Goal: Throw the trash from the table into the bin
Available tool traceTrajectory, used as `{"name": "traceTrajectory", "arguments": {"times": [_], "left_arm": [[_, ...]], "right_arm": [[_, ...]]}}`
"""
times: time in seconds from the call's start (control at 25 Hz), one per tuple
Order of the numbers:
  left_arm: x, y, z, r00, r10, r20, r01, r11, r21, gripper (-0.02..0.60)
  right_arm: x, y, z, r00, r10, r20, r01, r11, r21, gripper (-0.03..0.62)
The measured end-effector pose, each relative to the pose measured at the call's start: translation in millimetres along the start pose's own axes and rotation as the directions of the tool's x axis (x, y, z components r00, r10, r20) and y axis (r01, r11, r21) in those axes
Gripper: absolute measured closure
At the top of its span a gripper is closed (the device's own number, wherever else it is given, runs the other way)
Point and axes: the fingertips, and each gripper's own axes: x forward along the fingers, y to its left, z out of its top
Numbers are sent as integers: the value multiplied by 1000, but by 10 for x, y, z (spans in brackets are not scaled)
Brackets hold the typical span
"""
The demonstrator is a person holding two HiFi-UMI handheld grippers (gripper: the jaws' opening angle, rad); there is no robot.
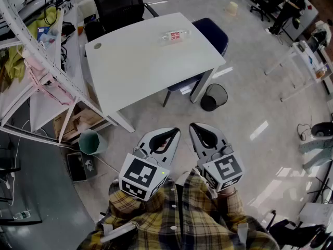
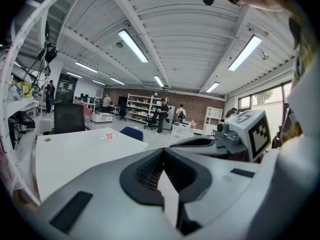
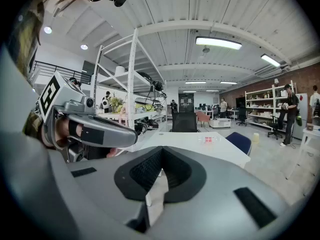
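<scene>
A clear plastic bottle [image 1: 176,35] with a red label lies on its side near the far edge of the white table [image 1: 140,66]. A black mesh bin [image 1: 214,97] stands on the floor by the table's right leg. Both grippers hang side by side in front of the person's plaid shirt, well short of the table. My left gripper [image 1: 174,131] is shut with nothing in it, and my right gripper [image 1: 193,125] is shut and empty too. In the left gripper view the bottle [image 2: 107,136] is far beyond the closed jaws. The right gripper view shows the bottle [image 3: 209,139] small on the table [image 3: 190,143].
A black office chair [image 1: 117,4] and a blue chair [image 1: 210,33] stand behind the table. A white shelving rack [image 1: 36,66] full of clutter lines the left side, with a green bucket [image 1: 92,142] at its foot. White desks [image 1: 307,61] stand far right.
</scene>
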Motion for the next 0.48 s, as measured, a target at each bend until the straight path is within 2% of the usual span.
{"name": "traceTrajectory", "arguments": {"times": [0.24, 0.48], "left_arm": [[-45, 8, -22, 1000, -6, 3, 6, 1000, 16, 574], [-109, -24, -40, 1000, -22, 4, 22, 1000, 16, 574]], "right_arm": [[10, 88, 29, 1000, 12, -1, -12, 1000, -4, 595], [-70, 65, 60, 999, -46, 12, 46, 999, 12, 595]]}}
